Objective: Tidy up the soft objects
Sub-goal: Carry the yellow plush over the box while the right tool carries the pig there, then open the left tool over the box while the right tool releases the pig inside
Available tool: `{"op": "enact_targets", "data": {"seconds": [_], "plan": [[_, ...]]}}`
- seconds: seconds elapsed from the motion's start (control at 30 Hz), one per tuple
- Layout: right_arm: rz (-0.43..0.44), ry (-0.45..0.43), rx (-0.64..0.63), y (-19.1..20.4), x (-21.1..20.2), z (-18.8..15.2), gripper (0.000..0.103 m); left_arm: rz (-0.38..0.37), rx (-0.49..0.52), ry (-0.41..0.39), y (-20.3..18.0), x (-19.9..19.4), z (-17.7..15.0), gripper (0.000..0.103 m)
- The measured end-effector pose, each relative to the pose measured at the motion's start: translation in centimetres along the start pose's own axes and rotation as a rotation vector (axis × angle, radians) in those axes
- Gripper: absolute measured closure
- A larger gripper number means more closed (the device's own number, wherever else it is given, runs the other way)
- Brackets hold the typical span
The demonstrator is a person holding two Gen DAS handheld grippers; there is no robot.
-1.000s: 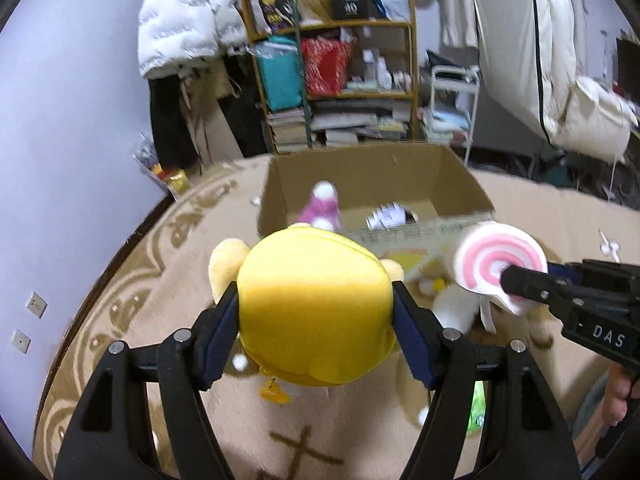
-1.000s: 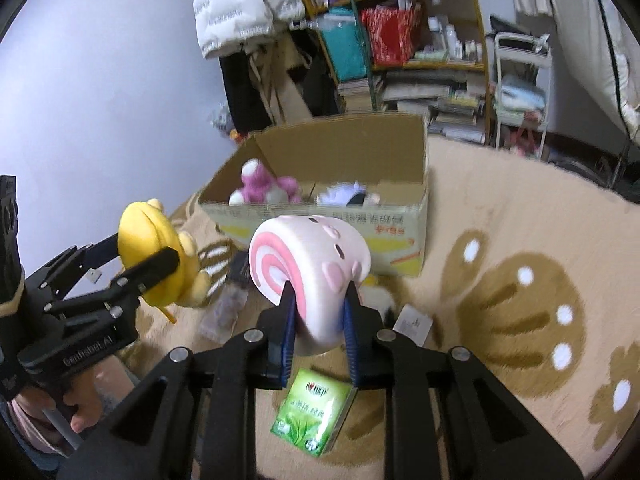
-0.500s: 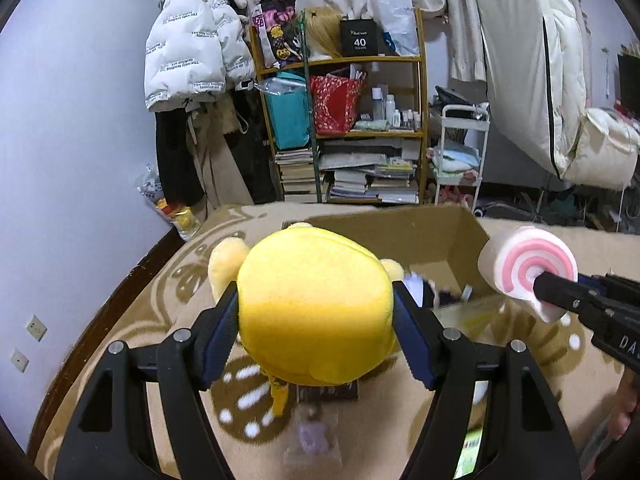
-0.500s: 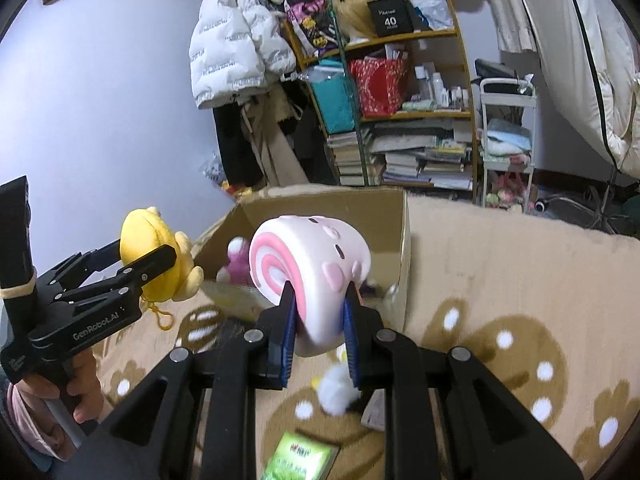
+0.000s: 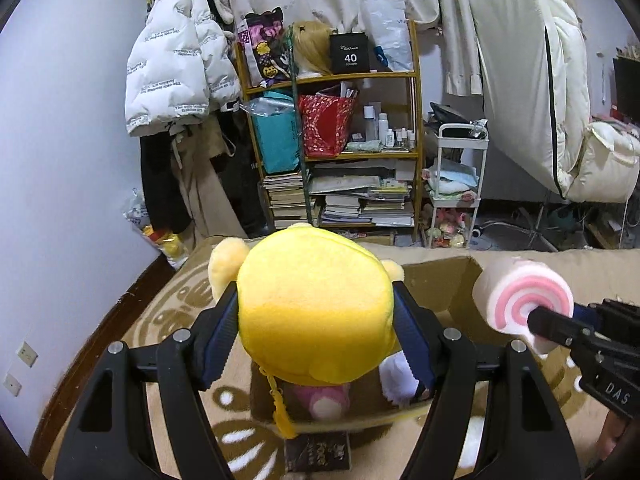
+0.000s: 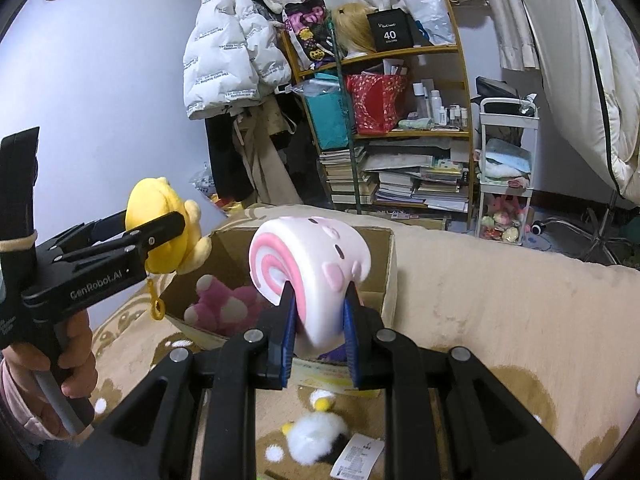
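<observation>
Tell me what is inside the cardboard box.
Inside the cardboard box a pink plush toy lies at the left. The swirl-roll plush in the right hand-held gripper covers the middle and right of the interior, hiding anything there.

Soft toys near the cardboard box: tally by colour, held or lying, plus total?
Yellow: 1, round yellow plush, held in the left gripper.
Pink-and-white: 1, swirl roll plush, held in the right gripper.
Pink: 1, fuzzy plush inside the cardboard box.
White: 1, fluffy plush on the beige rug.
Total: 4
</observation>
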State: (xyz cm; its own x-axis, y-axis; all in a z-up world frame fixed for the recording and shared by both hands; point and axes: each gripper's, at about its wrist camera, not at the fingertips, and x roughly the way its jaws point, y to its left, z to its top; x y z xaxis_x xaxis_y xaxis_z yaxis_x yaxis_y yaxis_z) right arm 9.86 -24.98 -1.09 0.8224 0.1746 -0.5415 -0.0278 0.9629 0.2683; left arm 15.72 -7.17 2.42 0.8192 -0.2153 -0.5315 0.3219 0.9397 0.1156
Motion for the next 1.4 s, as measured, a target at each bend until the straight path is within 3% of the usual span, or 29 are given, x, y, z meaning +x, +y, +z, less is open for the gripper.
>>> {"op": "enact_targets", "data": {"seconds": [0.13,0.37,0.67,0.83,1.23,1.4], "plan": [[0.008,-0.004,-0.01,-0.2,0.8,0.4,0.081,-0.055,-0.063,0.044,0.4,1.7,-0.2,0.031],[0.014,0.012,-0.014,-0.4,3.1,0.7,0.081,-0.093,-0.071,0.073,0.2,3.1,-0.8,0.031],[0.017,0.049,-0.016,-0.5,4.2,0.1,0.079,-0.106,-0.079,0.101,0.4,4.3,-1.5,0.017],[0.026,0.048,-0.031,-0.2,4.2,-0.1,0.076,-0.074,-0.054,0.08,0.4,3.7,-1.6,0.005],[0.035,0.069,-0.047,0.1,4.0,-0.8,0.068,0.015,-0.049,0.078,2.1,1.6,-2.8,0.001],[0.029,0.046,-0.041,0.3,2.9,-0.8,0.051,0.042,-0.039,0.085,2.6,0.4,-3.2,0.001]]}}
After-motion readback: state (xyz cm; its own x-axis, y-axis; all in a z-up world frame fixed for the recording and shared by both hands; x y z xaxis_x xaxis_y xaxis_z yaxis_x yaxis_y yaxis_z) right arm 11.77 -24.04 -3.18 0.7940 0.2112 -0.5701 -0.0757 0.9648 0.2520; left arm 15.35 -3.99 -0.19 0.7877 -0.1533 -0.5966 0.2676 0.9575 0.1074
